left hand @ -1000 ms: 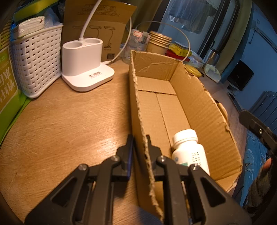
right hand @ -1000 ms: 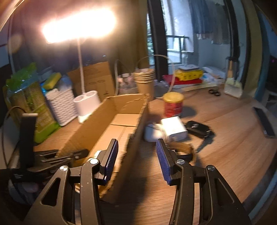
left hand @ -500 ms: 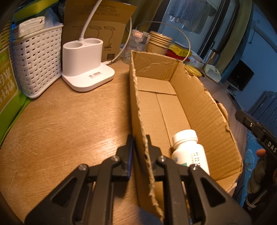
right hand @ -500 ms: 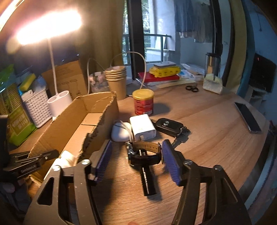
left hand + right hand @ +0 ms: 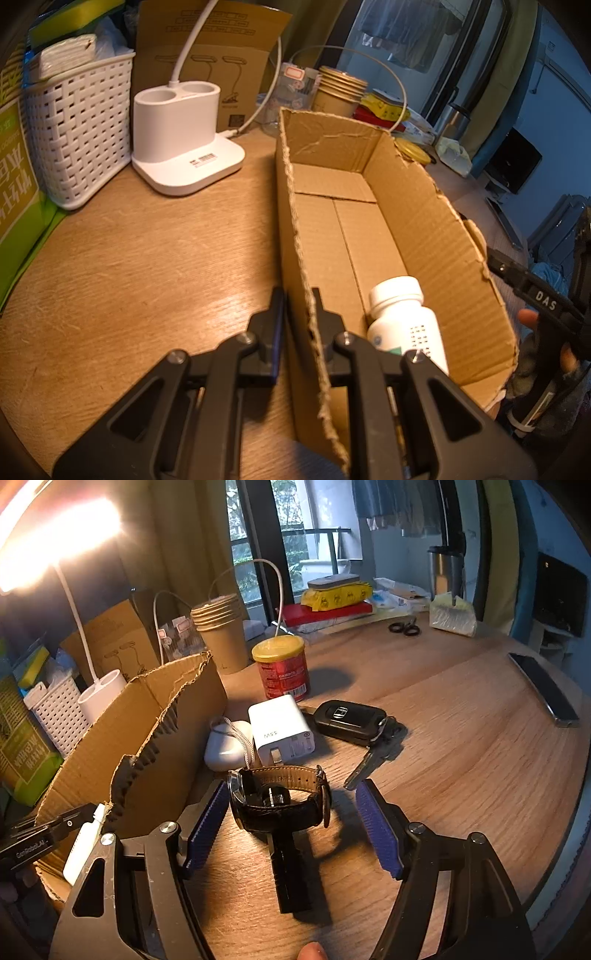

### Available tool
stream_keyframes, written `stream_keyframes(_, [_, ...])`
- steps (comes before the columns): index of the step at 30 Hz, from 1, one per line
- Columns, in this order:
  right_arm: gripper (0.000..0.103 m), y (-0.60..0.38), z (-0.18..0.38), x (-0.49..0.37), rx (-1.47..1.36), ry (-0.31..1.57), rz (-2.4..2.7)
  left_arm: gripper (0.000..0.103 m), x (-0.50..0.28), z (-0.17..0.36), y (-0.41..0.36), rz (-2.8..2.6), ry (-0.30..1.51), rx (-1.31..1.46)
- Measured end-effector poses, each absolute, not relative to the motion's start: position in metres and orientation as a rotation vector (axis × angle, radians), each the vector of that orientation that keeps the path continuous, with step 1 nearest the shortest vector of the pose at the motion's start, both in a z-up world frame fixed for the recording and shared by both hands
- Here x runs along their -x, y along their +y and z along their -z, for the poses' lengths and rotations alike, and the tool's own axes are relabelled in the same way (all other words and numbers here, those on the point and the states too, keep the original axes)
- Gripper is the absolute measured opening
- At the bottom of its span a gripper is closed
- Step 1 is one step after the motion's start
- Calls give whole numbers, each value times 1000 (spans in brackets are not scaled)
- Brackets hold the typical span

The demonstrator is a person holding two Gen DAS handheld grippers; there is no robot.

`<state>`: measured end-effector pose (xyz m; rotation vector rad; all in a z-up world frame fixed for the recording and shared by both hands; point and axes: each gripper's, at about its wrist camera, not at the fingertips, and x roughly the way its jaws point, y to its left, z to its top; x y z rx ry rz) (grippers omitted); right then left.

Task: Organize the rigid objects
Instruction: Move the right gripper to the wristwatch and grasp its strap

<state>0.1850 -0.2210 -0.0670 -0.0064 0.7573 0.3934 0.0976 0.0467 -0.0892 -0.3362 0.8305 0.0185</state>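
Observation:
My left gripper (image 5: 298, 314) is shut on the near left wall of the open cardboard box (image 5: 291, 236), one finger inside and one outside. A white pill bottle (image 5: 404, 325) lies in the box's near end. My right gripper (image 5: 291, 819) is open, its blue pads on either side of a leather-strap wristwatch (image 5: 280, 799) that stands on a black stand on the table. Beyond the watch lie a white charger (image 5: 280, 729), a white earbud case (image 5: 227, 744) and a black car key (image 5: 351, 718). The box (image 5: 147, 720) is to the right gripper's left.
A white lamp base (image 5: 184, 147) and a white woven basket (image 5: 79, 125) stand left of the box. A red can with a yellow lid (image 5: 282, 666), stacked paper cups (image 5: 221, 631), scissors (image 5: 404, 628) and a phone (image 5: 543, 688) are on the wooden table.
My right gripper has swung right from over the box's edge and opened wider around the watch. The left gripper has kept its hold on the box wall.

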Motion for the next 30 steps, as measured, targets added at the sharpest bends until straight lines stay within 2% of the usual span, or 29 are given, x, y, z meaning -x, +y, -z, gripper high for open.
stream_keyframes(3, [82, -220, 70, -187, 10, 759, -394, 12, -98, 89, 47, -19, 831, 336])
stream_keyframes(23, [82, -200, 89, -209, 100, 863, -399, 12, -98, 89, 47, -18, 831, 336])
stream_keyframes(25, [80, -201, 89, -211, 92, 869, -400, 12, -98, 89, 47, -19, 830, 336])
stream_keyframes(27, [72, -200, 89, -210, 89, 868, -412, 12, -98, 89, 47, -19, 831, 336])
stream_keyframes(30, [71, -198, 88, -209, 101, 860, -407, 12, -98, 90, 47, -19, 830, 336])
